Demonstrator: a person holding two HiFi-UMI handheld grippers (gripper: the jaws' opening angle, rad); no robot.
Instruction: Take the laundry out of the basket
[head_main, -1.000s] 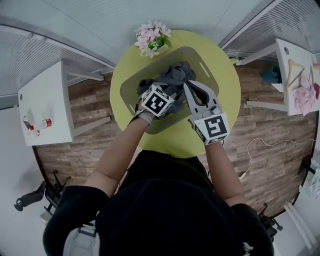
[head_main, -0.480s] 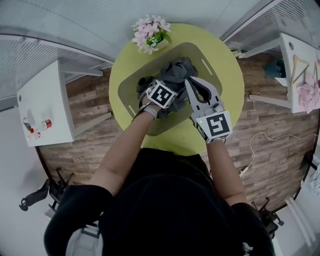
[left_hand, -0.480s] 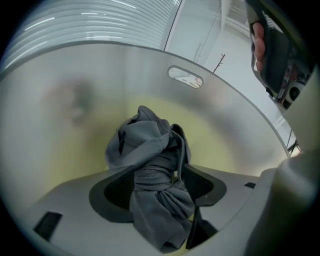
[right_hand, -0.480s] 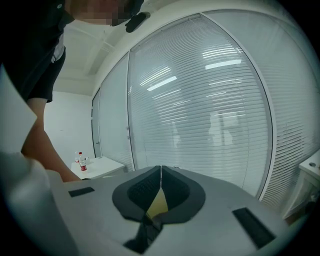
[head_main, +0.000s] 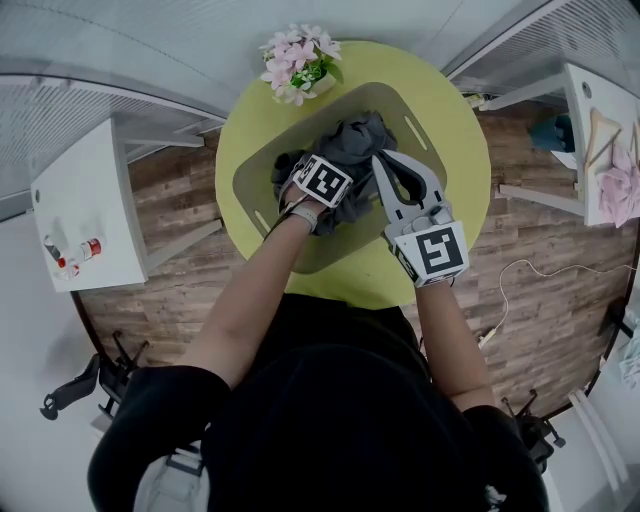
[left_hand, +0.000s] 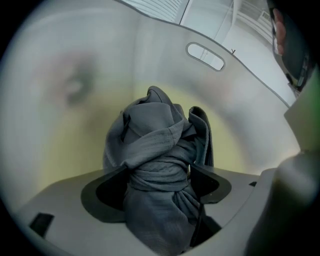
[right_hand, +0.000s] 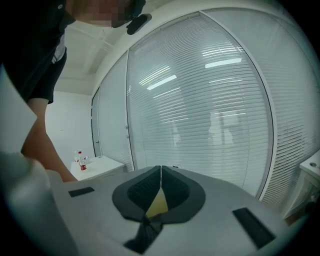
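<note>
My left gripper (left_hand: 159, 176) points steeply down, its jaws just opening wide with grey cloth (left_hand: 155, 142) between them. My right gripper (right_hand: 160, 175) lies nearly level, jaws together, empty.

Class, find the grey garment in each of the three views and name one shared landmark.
Head view: grey garment bunched in the basket, top centre.
Left gripper view: grey garment fills the centre.
Right gripper view: not clearly in it.
Landmark: the basket's handle slot, seen in head and left gripper views.

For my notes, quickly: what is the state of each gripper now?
Left gripper: open, jaws just opened wider, grey garment between them.
Right gripper: shut, empty.
</note>
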